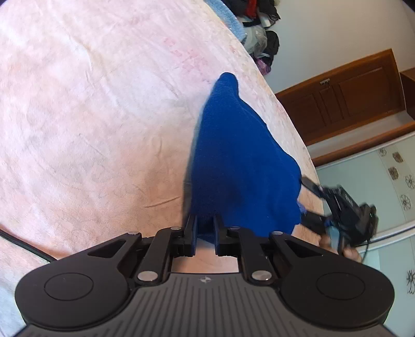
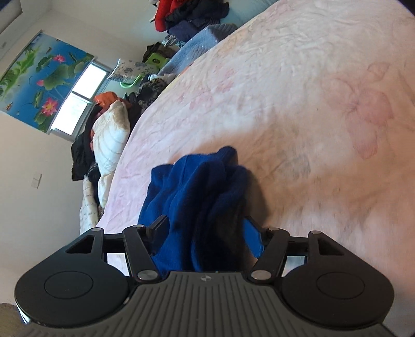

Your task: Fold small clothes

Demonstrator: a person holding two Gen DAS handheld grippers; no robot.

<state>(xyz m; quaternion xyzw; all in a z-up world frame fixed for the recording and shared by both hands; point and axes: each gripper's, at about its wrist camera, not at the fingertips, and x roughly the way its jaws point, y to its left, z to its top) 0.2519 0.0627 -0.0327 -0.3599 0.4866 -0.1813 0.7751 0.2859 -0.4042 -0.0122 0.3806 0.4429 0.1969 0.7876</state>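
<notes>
- The left tool (image 1: 205,228) is nearly closed, its jaws pinching the near hem of the blue garment (image 1: 238,160), likely to keep that edge taut and steady while the other side is dealt with.
- The garment lies on the bed (image 1: 90,116) close to its right edge in the left view, stretched away from the tool to a narrow point.
- The right tool (image 2: 205,233) stands with its jaws well apart; bunched blue cloth sits between them, and the pads do not appear to press on it, so I judge it a release or a fresh grab.
- Spare clothes (image 2: 192,15) are heaped beyond the bed's far edge.
</notes>
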